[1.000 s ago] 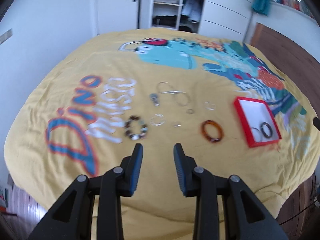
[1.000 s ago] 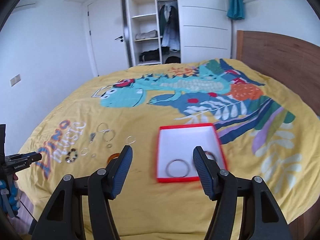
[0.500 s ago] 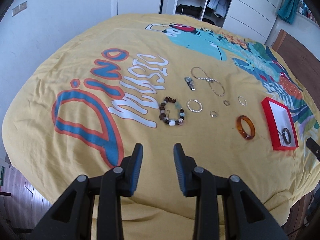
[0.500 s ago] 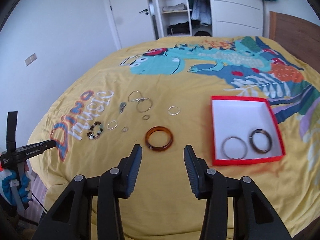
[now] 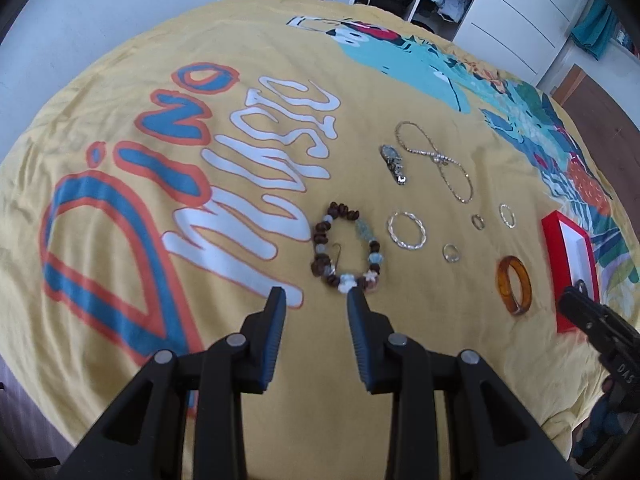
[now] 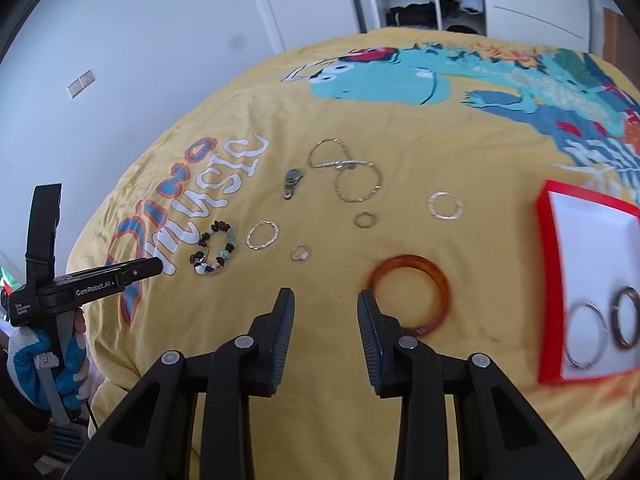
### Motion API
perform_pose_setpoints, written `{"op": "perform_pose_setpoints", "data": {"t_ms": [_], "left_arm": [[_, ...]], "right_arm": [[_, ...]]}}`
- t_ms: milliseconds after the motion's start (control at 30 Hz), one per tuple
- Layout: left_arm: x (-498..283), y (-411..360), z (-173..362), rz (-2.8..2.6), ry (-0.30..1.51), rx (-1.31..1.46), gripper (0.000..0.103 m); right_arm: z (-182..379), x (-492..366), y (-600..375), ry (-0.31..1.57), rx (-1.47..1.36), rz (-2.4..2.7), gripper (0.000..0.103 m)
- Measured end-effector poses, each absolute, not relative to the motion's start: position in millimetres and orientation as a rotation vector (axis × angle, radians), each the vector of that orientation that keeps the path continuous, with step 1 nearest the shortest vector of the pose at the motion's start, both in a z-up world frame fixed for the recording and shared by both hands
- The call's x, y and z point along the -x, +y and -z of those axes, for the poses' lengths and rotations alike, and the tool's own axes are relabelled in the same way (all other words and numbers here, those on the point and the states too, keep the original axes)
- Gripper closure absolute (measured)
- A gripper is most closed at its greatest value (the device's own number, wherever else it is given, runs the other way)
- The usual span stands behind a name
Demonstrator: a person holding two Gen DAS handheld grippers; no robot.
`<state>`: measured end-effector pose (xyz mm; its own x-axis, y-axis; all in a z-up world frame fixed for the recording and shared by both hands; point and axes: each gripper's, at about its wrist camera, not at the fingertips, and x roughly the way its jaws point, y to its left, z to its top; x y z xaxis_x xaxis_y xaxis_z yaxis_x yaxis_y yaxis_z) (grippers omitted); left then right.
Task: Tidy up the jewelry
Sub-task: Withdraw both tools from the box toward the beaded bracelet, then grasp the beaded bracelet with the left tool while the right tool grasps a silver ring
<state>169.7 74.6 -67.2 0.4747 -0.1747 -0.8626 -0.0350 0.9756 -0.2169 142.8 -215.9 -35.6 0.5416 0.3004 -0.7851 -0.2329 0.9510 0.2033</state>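
Note:
Jewelry lies spread on a yellow dinosaur bedspread [image 5: 248,128]. My left gripper [image 5: 316,294] is open and empty, its right fingertip just short of a brown and pale beaded bracelet [image 5: 320,236]. My right gripper [image 6: 326,296] has its jaws closing with nothing between them. Its right fingertip sits at the left rim of an amber bangle [image 6: 438,280]. A red box [image 6: 544,240] with a white inside holds a silver ring [image 6: 586,334] and a dark ring [image 6: 626,318].
Also on the bedspread are a silver chain [image 6: 352,168], a small watch-like piece [image 6: 292,184], a twisted hoop [image 6: 262,234], a flat hoop [image 6: 445,205] and two small rings [image 6: 366,220]. A gloved hand [image 6: 60,360] holds the left gripper. Wardrobe and door stand behind the bed.
Both grippers have come down closer to the bed. The left neared the beaded bracelet. The right swung left from over the red box to the amber bangle, and its jaws narrowed.

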Motion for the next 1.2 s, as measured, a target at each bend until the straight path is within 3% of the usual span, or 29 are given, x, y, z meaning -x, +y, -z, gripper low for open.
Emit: {"op": "perform_pose_setpoints", "data": {"t_ms": [400, 733, 1000, 1100, 1200], "left_arm": [[-219.3, 66.6, 109.4, 0.06, 1.153, 0.214, 0.073], [-225.6, 63.4, 119.8, 0.101, 1.167, 0.231, 0.073], [-223.8, 49.4, 124.3, 0.127, 1.152, 0.156, 0.061], [-222.7, 48.6, 125.6, 0.123, 1.133, 0.148, 0.064], [-218.8, 49.9, 124.8, 0.11, 1.113, 0.116, 0.077]], "right_arm": [[79.7, -199.4, -188.7, 1.014, -0.066, -0.388, 0.078], [106.1, -226.7, -166.0, 1.055, -0.035, -0.43, 0.077], [122.8, -235.7, -145.2, 1.071, 0.034, -0.43, 0.076], [124.8, -236.5, -142.7, 1.064, 0.065, -0.415, 0.084], [123.6, -236.0, -146.5, 1.065, 0.056, -0.421, 0.084]]}}
